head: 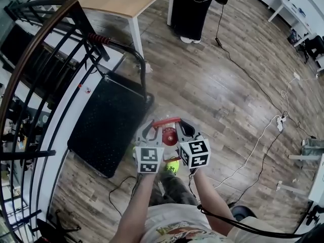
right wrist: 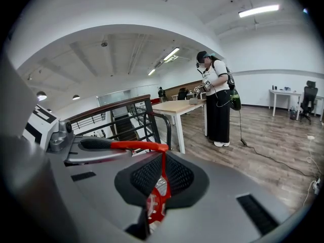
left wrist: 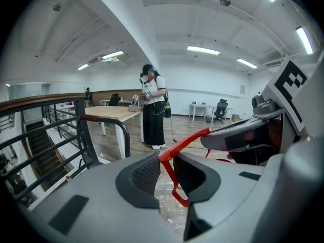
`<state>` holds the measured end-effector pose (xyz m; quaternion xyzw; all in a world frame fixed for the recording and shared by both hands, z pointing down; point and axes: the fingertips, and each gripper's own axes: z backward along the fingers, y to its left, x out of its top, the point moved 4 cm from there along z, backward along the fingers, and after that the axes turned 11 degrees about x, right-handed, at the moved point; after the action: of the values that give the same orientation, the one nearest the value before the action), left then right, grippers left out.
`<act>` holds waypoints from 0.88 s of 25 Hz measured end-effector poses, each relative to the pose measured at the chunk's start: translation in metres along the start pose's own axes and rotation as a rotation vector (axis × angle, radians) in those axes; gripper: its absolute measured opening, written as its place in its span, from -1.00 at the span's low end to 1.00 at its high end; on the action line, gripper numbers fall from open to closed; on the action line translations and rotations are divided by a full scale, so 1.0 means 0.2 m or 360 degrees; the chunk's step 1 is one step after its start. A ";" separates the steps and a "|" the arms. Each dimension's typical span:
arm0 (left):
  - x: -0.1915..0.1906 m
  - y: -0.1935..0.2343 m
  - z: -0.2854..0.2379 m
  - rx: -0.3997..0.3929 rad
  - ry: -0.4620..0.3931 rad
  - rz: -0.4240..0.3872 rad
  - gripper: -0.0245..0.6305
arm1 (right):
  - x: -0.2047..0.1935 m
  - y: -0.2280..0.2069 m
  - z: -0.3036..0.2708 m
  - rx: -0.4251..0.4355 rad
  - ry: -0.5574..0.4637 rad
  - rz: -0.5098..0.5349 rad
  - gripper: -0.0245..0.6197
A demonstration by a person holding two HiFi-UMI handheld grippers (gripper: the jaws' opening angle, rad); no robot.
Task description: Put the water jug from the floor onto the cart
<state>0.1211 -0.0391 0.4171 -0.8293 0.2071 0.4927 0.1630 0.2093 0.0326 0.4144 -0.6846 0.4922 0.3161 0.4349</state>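
Both grippers grip the water jug [head: 169, 137] by its red handle [head: 166, 120]. The left gripper [head: 148, 130] has its jaws narrowed onto the handle's left leg, and clear plastic shows just below the pads in the left gripper view. The right gripper [head: 188, 128] has its jaws pressed fully together on the handle's right leg.

The jug sits directly between and beneath the two grippers. It is upright with its long axis vertical, and the red cap [head: 170, 135] points up. We cannot tell whether its base is off the floor [head: 217, 85].

The cart [head: 106, 120] lies near the left gripper, on its outer side and ahead.
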 end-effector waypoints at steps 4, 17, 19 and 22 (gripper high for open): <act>-0.01 0.17 0.00 0.0004 0.0015 0.0012 -0.66 | 0.03 0.11 -0.13 0.0023 0.0022 -0.0002 -0.83; -0.03 0.77 0.00 0.0090 0.0020 0.0082 -0.66 | 0.18 0.45 -0.63 0.0094 0.0069 0.0048 -0.83; -0.03 0.88 0.01 0.0112 0.0011 0.0096 -0.66 | 0.22 0.53 -0.71 0.0110 0.0071 0.0063 -0.83; -0.04 1.05 0.00 0.0151 0.0018 0.0122 -0.66 | 0.27 0.63 -0.85 0.0139 0.0082 0.0074 -0.83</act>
<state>0.0113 -0.2186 0.4101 -0.8149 0.2627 0.4835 0.1820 0.1081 -0.1606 0.4052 -0.6612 0.5324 0.2865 0.4441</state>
